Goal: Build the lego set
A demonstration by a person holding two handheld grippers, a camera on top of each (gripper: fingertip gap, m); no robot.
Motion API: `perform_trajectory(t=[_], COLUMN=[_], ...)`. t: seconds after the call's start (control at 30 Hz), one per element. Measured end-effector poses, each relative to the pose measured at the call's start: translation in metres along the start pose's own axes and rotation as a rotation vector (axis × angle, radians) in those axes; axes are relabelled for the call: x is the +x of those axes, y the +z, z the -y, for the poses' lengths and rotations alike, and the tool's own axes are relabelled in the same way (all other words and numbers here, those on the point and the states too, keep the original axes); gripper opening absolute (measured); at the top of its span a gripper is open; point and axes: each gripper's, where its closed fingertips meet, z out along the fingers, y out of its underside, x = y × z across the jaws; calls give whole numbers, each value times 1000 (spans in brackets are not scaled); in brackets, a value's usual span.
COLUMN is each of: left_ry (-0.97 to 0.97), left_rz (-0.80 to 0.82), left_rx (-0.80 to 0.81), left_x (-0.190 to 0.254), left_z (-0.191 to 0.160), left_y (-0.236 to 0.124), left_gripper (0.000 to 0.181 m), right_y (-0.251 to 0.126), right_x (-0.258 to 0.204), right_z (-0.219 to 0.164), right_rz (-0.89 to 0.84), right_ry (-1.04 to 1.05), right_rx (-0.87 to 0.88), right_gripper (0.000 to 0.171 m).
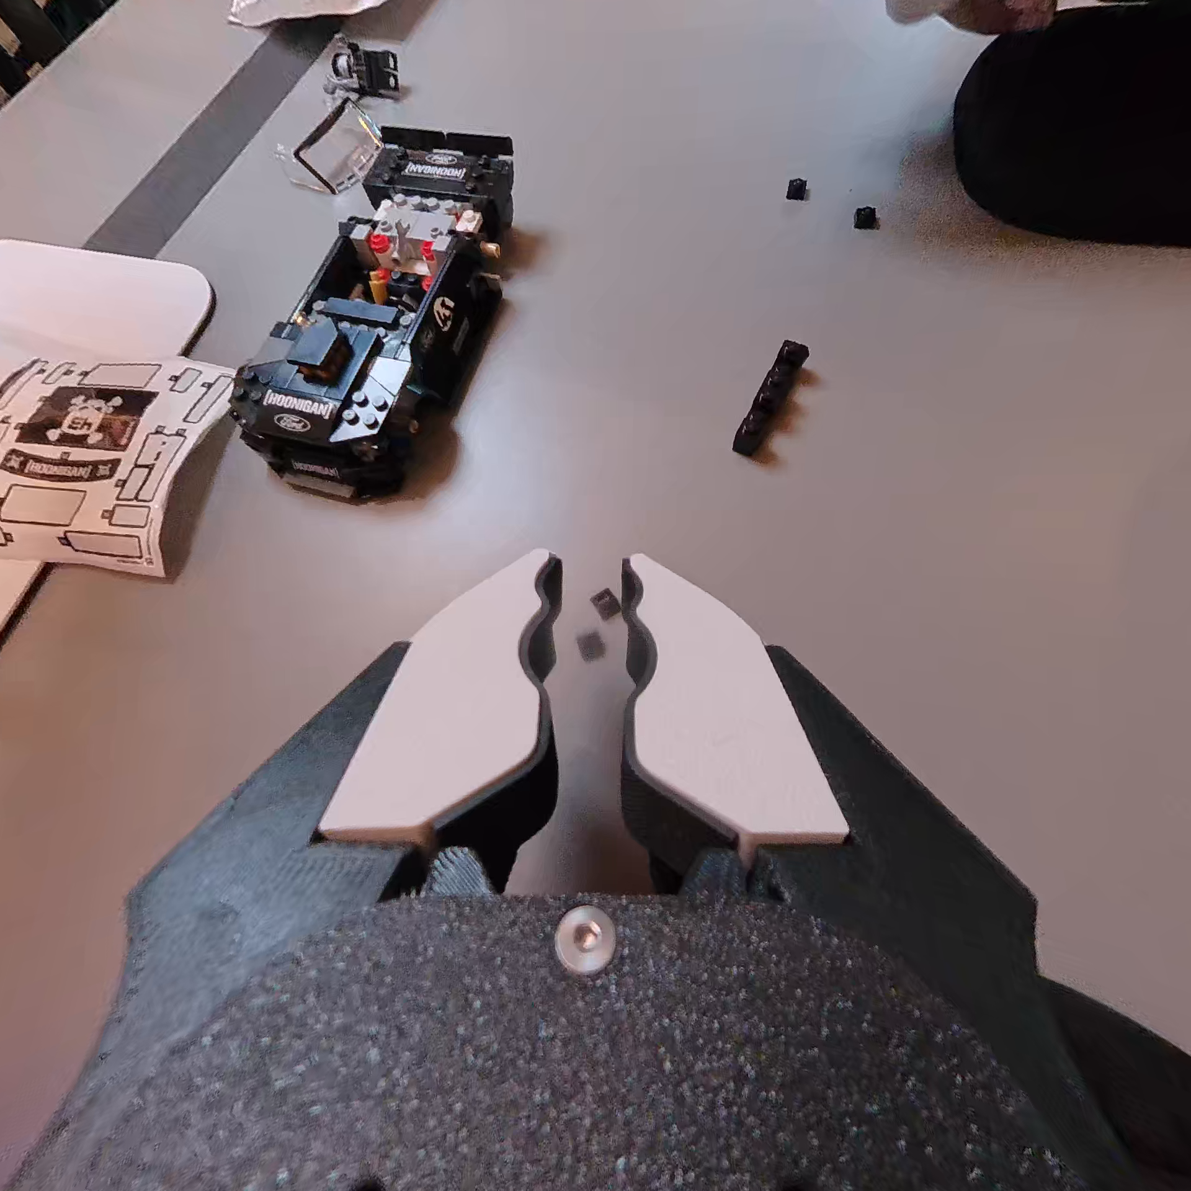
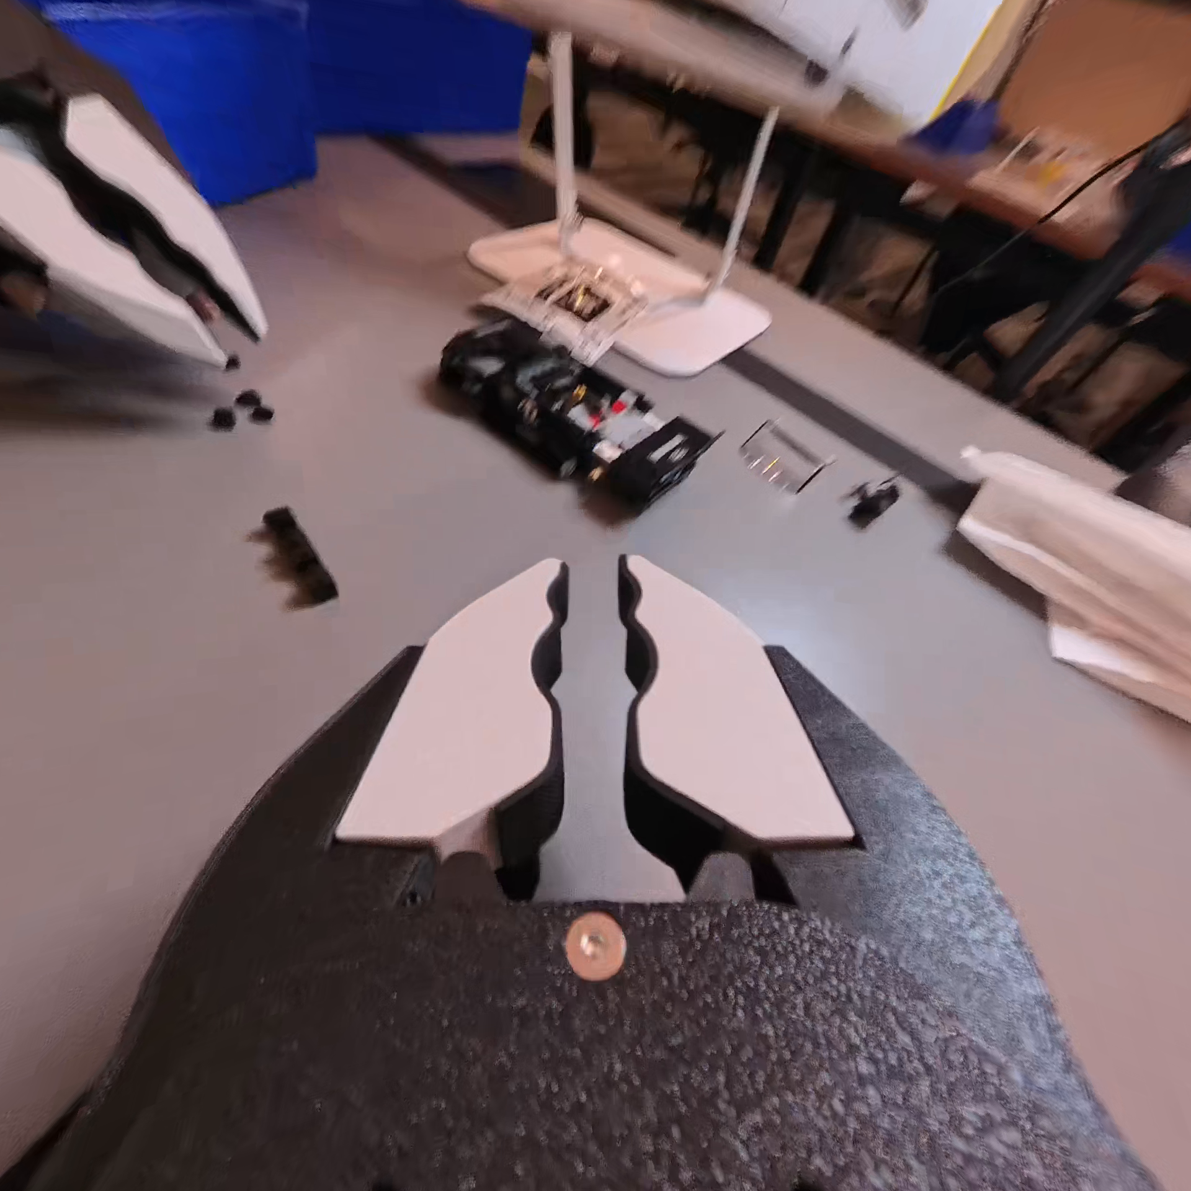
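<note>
The grey table point(image 1: 644, 258) carries everything. Largest on it is the part-built black lego car point(image 1: 380, 335), roof off, its red and grey inner bricks showing, at far left of the left wrist view. A sticker sheet point(image 1: 90, 451) lies just left of the car's nose, with a clear windscreen piece point(image 1: 335, 148) beyond its tail. To the right, well apart from the car, lies a long black studded plate point(image 1: 770, 398), and farther off two tiny black bricks point(image 1: 797, 189). The left hand-held gripper point(image 1: 591, 567) is released, its jaws slightly apart, with two small dark tiles point(image 1: 606, 604) on the table between its fingertips. The right hand-held gripper point(image 2: 593, 567) is likewise released, holding nothing, pointed toward the car over bare table; its view is blurred
</note>
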Motion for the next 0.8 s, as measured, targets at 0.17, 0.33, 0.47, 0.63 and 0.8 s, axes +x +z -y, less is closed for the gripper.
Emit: perform_trajectory(t=[0.17,0.33,0.47,0.63,0.8], left_ry=[-6,4,11,21,16], left_rz=[37,40,39,43,40], left_rx=[41,60,64,69,77], left_x=[-6,-4,-4,-4,-4], left_z=[6,10,11,11,12], left_y=[1,1,2,1,0], left_gripper=[17,16,15,15,15], right_y=[-6,-14,-10,-3,-3], right_x=[-9,-25,-30,-31,-32], right_z=[-30,-59,-63,-75,-76], right_rz=[164,401,529,591,612], right_ry=[-98,-182,-231,-290,-279], right_rx=[-200,-436,-496,-588,-602], right_gripper=[13,14,12,12,12])
